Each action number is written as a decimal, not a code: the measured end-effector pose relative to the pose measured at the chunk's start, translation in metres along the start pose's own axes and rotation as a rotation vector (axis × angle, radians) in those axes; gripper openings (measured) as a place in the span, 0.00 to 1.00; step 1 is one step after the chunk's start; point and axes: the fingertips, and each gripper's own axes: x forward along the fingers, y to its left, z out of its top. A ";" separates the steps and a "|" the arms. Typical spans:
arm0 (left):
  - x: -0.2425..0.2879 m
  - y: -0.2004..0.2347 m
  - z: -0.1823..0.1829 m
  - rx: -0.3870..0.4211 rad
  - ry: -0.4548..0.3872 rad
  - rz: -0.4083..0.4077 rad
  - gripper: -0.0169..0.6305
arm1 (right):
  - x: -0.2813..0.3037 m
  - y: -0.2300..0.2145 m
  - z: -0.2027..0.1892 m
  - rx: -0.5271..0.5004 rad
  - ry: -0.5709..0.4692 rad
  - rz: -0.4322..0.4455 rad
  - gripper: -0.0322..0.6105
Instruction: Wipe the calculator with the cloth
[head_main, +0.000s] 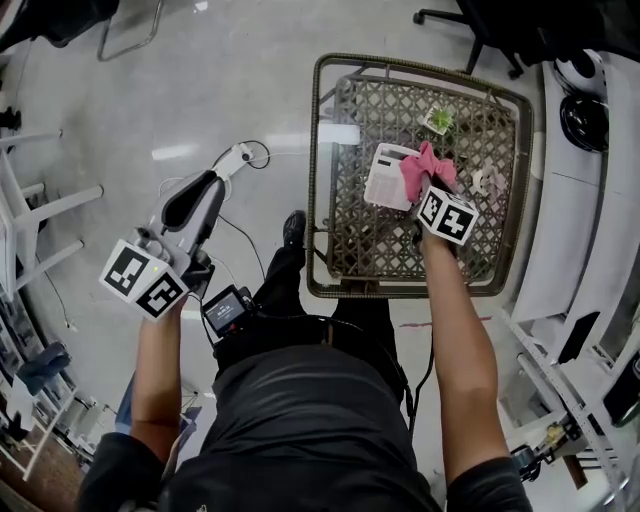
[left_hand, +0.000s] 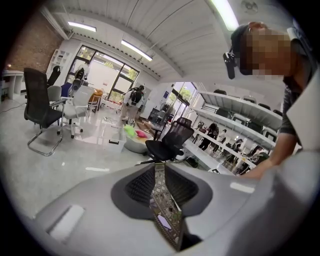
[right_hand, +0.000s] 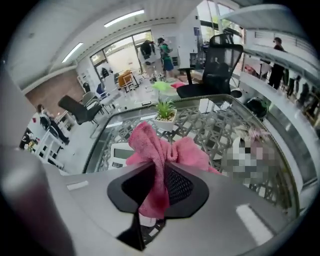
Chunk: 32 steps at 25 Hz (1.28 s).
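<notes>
A pink cloth hangs bunched from my right gripper, which is shut on it above the wicker table. The white calculator lies flat on the table just left of the cloth. In the right gripper view the cloth fills the jaws of the right gripper, and the calculator shows partly behind it at the left. My left gripper is held off the table over the floor, with nothing in it. In its own view the left gripper has its jaws together.
A small potted plant stands at the table's far side, and a small white and pink thing lies right of the cloth. A white device with a cable lies on the floor. White shelving runs along the right; an office chair stands beyond the table.
</notes>
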 end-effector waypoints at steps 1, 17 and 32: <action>-0.001 0.002 0.000 -0.002 -0.001 0.003 0.12 | 0.000 0.001 0.000 0.027 -0.003 -0.002 0.15; -0.038 0.039 -0.006 -0.052 -0.041 0.059 0.12 | 0.026 0.101 -0.022 0.054 0.067 0.113 0.14; -0.043 0.038 -0.006 -0.065 -0.046 0.066 0.12 | 0.021 0.140 -0.051 -0.799 0.143 0.190 0.14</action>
